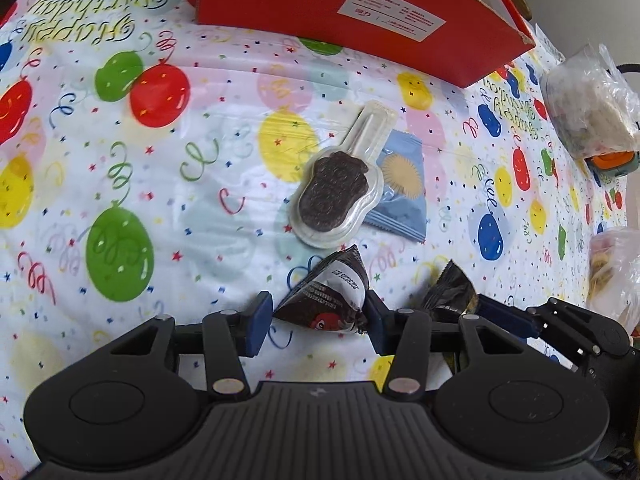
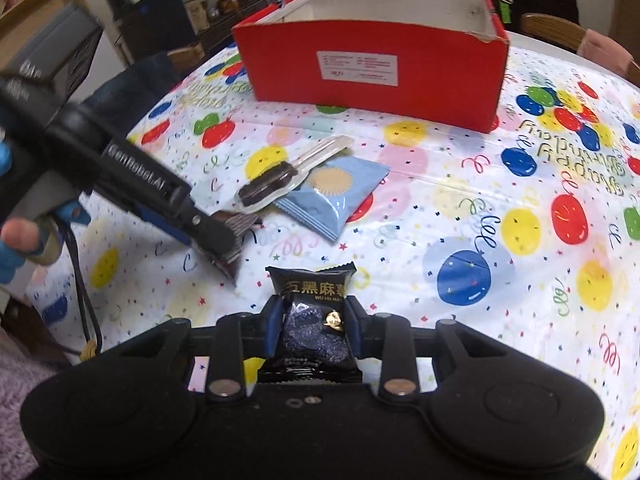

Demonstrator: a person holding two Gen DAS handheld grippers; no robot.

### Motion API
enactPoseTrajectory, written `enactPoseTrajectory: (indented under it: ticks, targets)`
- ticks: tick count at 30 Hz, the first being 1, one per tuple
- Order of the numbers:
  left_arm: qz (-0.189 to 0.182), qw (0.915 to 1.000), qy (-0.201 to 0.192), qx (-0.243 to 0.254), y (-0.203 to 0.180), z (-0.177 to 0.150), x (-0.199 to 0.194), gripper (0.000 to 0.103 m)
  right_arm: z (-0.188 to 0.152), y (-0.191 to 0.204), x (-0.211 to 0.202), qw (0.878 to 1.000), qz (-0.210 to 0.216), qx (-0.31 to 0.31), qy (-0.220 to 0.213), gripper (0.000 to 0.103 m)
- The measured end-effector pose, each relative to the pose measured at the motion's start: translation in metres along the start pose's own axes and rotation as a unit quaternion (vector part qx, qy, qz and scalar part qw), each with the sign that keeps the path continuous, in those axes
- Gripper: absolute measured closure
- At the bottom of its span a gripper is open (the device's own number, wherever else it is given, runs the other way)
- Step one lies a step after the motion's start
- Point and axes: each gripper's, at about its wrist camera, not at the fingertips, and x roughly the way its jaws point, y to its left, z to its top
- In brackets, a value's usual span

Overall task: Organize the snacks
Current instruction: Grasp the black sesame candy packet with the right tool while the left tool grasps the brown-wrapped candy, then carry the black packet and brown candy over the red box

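So we've got the left gripper (image 1: 318,316) jaws clamped on a brown pouch (image 1: 324,296) and the right gripper (image 2: 312,330) jaws on a black packet (image 2: 314,320), both low over the worktop (image 2: 440,208), probably headed for the red box (image 2: 372,72) behind.

My left gripper (image 1: 318,314), black-framed with blue pads, angles steeply downward with its pads pressed on a dark crinkled foil snack packet (image 1: 326,300). My right gripper (image 2: 311,328), of the same build, points downward, clamped on a black glossy snack sachet with gold lettering (image 2: 314,320). A bare thumb and blue sleeve (image 2: 16,236) support the left unit.
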Motion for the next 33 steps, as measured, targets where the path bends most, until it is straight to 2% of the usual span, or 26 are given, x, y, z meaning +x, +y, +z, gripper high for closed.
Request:
enactPoseTrajectory:
  ticks: [6,15,23,33]
  targets:
    - [-0.004,0.9997,-0.020,0.010,-0.001,-0.006,-0.017,0.055,0.006,0.002,-0.011,1.000,-0.005,0.018,-0.018,0.072]
    - [0.008,0.9962,-0.083,0.026,-0.005,-0.003,-0.052,0.055,0.025,0.004,-0.028,0.998,-0.021,0.032,-0.054,0.072]
    - [0.014,0.9914,-0.123,0.042,-0.015,0.017,-0.078,0.055,0.059,-0.006,-0.045,0.994,-0.013,0.057,-0.095,0.072]
    - [0.032,0.9833,-0.167,0.065,-0.035,0.055,-0.104,0.055,0.116,-0.023,-0.057,0.988,-0.037,0.047,-0.145,0.072]
